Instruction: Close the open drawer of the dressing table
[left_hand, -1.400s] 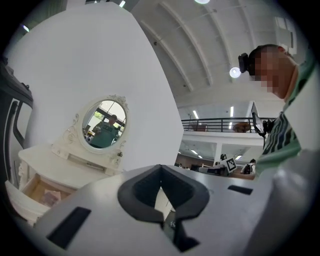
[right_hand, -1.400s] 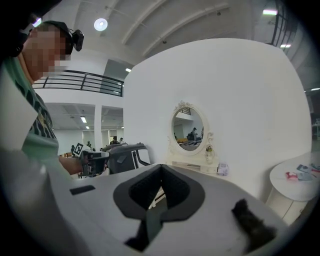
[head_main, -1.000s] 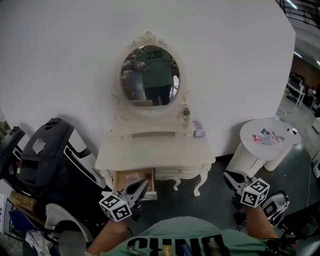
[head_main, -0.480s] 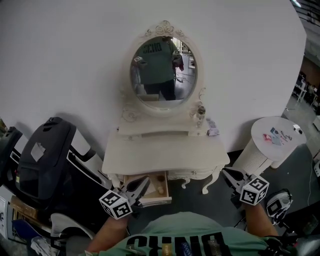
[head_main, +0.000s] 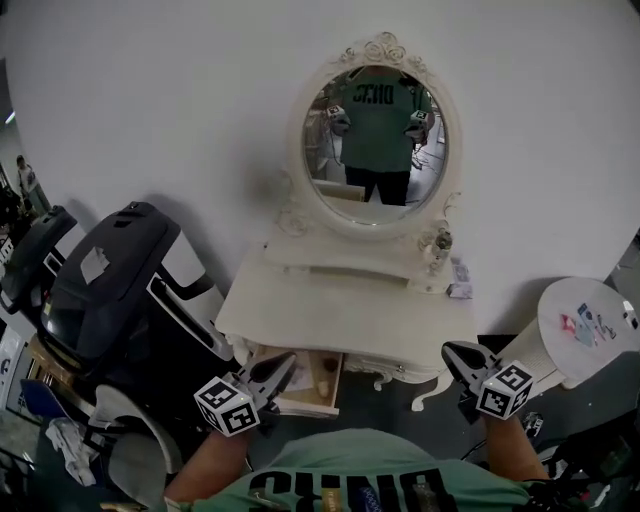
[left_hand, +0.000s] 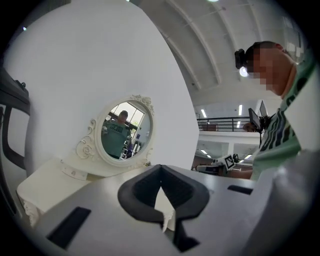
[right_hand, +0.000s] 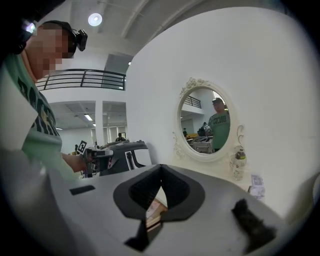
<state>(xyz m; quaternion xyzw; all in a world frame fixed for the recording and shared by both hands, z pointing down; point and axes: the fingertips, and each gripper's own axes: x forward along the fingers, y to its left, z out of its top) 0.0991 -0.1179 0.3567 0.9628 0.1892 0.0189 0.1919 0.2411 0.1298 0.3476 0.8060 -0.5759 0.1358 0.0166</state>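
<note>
From the head view, we see the white carved dressing table (head_main: 330, 315) against a white wall, with its oval white-framed mirror (head_main: 376, 135) rising from the back edge. The open pale-wood drawer (head_main: 305, 380) is pulled out below the front edge, near the left corner. Our left gripper (head_main: 285, 362) sits at the drawer's left front corner with its jaws closed and empty; we cannot tell whether it touches the drawer. Our right gripper (head_main: 452, 352) hovers off the table's right front corner, well apart from the drawer. A bulky black machine (head_main: 110, 290) stands to the left of the table and a round white side table (head_main: 560, 345) to the right.

In the left gripper view, the left gripper (left_hand: 160, 170) has its jaws pressed together on nothing, with the mirror (left_hand: 122, 132) beyond.

In the right gripper view, the right gripper (right_hand: 161, 172) is likewise closed and empty. The drawer (right_hand: 156, 210) shows below the jaws, and a small clear bottle (right_hand: 240, 162) stands at the table's back right corner.
</note>
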